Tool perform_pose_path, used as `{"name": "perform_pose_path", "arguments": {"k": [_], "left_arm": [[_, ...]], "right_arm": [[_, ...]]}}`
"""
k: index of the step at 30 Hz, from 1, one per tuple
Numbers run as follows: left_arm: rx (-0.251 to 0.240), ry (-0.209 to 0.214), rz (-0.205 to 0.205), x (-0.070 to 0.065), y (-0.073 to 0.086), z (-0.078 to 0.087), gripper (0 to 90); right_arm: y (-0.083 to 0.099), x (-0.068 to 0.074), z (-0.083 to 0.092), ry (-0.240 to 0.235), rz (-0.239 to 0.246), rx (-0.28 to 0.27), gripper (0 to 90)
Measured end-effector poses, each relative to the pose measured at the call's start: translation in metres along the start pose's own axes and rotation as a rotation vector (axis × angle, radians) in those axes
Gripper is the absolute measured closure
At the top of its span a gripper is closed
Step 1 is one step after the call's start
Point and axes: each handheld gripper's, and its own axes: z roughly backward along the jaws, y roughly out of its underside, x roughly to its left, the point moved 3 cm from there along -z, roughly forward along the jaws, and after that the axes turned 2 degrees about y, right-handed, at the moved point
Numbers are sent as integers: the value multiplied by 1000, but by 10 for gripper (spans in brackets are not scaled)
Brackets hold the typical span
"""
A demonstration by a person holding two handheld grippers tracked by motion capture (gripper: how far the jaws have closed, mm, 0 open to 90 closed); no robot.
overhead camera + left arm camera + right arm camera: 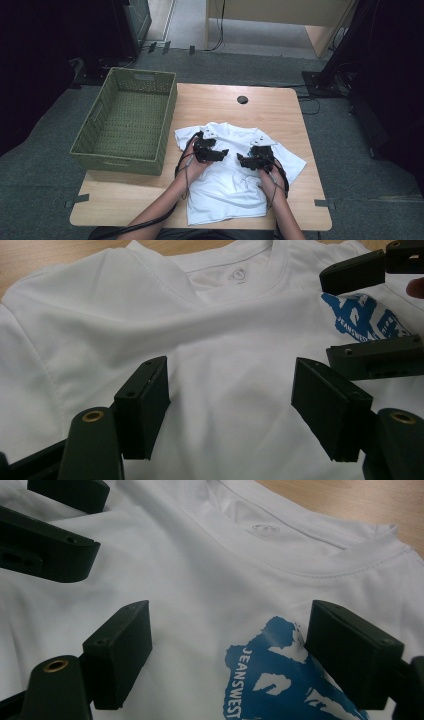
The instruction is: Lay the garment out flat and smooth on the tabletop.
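Basket [125, 120] sits left of shirt [230, 180], nothing blocking.

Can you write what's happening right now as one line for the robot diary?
left gripper: open | right gripper: open | both over white T-shirt | basket: empty

place: lab or office room | cues: grey carpet floor [45, 165], floor cables [280, 84], wooden desk [280, 15]
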Motion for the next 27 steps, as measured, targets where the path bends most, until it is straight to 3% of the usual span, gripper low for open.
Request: {"name": "perform_pose_path", "arguments": {"k": [8,12,15,17,21,27], "left_arm": [[3,-21,-14,-2,1,-1,323],[-6,-10,12,0,0,0,334],[-3,-48,0,-1,1,0,347],[-6,-84,2,-2,1,0,410],[-8,-74,16,0,1,1,421],[-2,-78,2,-7,8,7,415]], "right_arm": [[0,0,0,-3,2,3,178],[0,1,-1,-5,5,3,171],[0,1,-1,-5,6,4,170],[0,1,-1,-4,7,4,169],[0,1,-1,-3,8,3,170],[2,4,2,2,4,4,171]]}}
